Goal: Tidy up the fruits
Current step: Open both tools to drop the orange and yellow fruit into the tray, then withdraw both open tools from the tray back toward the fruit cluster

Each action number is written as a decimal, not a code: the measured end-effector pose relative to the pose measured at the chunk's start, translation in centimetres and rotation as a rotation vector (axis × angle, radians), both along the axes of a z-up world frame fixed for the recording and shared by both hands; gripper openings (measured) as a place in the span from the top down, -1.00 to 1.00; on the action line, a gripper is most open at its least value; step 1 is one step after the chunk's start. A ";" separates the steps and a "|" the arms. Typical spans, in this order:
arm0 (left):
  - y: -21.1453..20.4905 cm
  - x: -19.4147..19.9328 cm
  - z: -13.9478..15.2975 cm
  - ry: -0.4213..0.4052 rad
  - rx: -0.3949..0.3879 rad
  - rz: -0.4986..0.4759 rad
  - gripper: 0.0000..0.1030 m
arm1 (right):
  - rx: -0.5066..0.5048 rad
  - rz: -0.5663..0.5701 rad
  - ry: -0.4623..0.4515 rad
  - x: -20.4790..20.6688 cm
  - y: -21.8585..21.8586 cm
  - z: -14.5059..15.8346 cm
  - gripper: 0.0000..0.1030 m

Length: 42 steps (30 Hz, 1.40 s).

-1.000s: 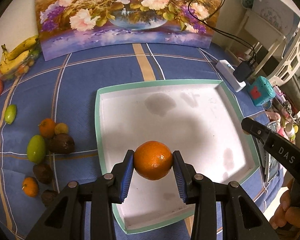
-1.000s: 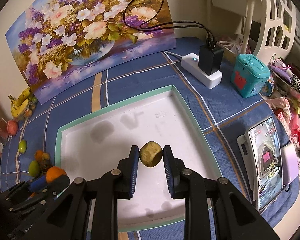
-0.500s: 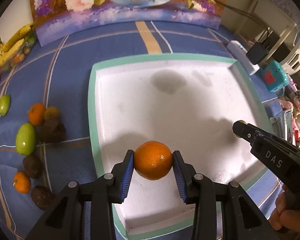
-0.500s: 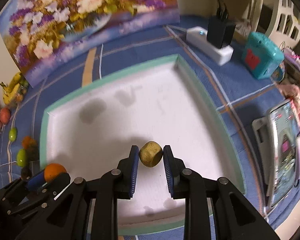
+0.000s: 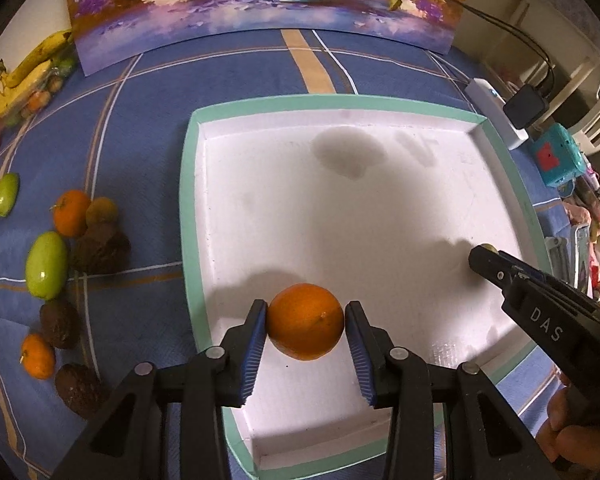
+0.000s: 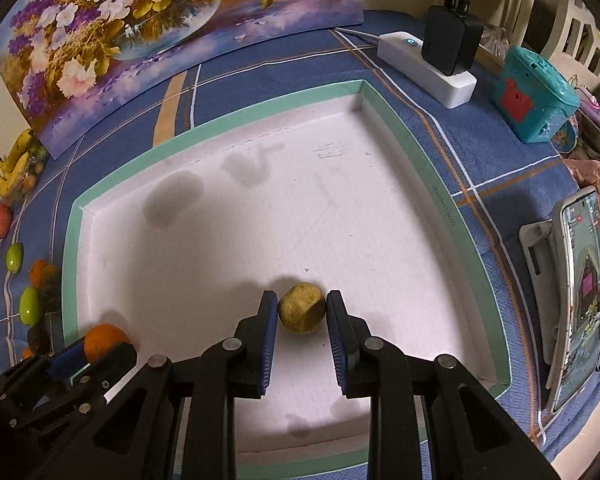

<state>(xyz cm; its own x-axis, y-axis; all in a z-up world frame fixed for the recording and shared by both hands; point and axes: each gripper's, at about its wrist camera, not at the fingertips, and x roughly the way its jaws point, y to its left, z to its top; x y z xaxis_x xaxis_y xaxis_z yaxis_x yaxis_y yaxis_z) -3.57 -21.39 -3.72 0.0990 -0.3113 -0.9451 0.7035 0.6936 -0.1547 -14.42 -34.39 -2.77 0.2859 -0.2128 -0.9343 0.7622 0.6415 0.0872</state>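
My left gripper (image 5: 306,322) is shut on an orange (image 5: 305,321) and holds it low over the front left of the white tray with a green rim (image 5: 192,208). My right gripper (image 6: 302,312) is shut on a small yellow-brown fruit (image 6: 302,307), low over the tray's (image 6: 380,104) front middle, close to the floor. The right gripper also shows in the left wrist view (image 5: 485,256), and the left gripper with its orange (image 6: 102,340) in the right wrist view.
Loose fruits lie left of the tray on the blue cloth: a green mango (image 5: 46,266), small oranges (image 5: 71,213), dark brown fruits (image 5: 102,246), bananas (image 5: 28,68). A flower painting (image 5: 260,4) stands behind. A power strip (image 6: 426,68), teal box (image 6: 534,94) and phone (image 6: 580,300) lie right.
Both grippers have come lower and closer to the tray floor with their fruits still held. The tray fills more of both views.
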 end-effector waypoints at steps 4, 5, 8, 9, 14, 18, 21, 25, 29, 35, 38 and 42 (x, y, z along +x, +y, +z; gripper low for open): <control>0.2 0.2 1.4 -0.019 -0.034 0.004 -0.22 | -0.004 -0.010 -0.001 0.1 -0.1 0.2 0.44; 0.3 0.2 1.9 -0.026 -0.048 0.005 -0.22 | -0.011 -0.013 -0.003 0.0 -0.1 0.6 0.41; 0.9 0.4 3.5 -0.053 -0.087 0.012 -0.22 | -0.036 -0.012 -0.027 -0.2 0.2 1.9 0.41; 1.2 0.5 4.1 -0.065 -0.099 0.016 -0.22 | -0.046 -0.011 -0.035 -0.2 0.3 2.4 0.41; 2.5 0.9 5.8 -0.099 -0.129 0.046 -0.22 | -0.103 0.006 -0.080 -0.4 1.2 5.1 0.41; 3.4 1.8 6.6 -0.121 -0.139 0.075 -0.22 | -0.138 0.020 -0.098 -0.7 1.9 6.5 0.41; 4.0 2.3 6.5 -0.127 -0.134 0.099 -0.22 | -0.151 0.026 -0.101 -0.6 2.2 6.9 0.41; 4.7 2.8 6.3 -0.127 -0.129 0.123 -0.22 | -0.142 0.034 -0.088 -0.3 2.2 6.4 0.41; 5.0 3.2 6.3 -0.151 -0.112 0.139 -0.35 | -0.137 0.038 -0.081 -0.2 2.3 6.1 0.41; 5.9 4.1 6.1 -0.184 -0.086 0.192 -0.97 | -0.141 0.044 -0.073 0.0 2.5 6.0 0.15; 6.4 4.6 5.7 -0.197 -0.067 0.231 -1.00 | -0.155 0.049 -0.057 0.2 2.6 5.8 -0.33; 7.1 5.4 5.0 -0.203 -0.032 0.271 -1.00 | -0.160 0.062 -0.049 0.4 2.6 5.5 -0.55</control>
<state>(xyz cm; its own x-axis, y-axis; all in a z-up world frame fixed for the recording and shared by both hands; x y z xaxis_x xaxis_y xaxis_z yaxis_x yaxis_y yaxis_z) 1.85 -14.32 1.28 0.3677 -0.2774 -0.8876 0.5130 0.8566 -0.0552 -13.99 -31.74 2.74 0.3476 -0.3385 -0.8744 0.7183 0.6956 0.0163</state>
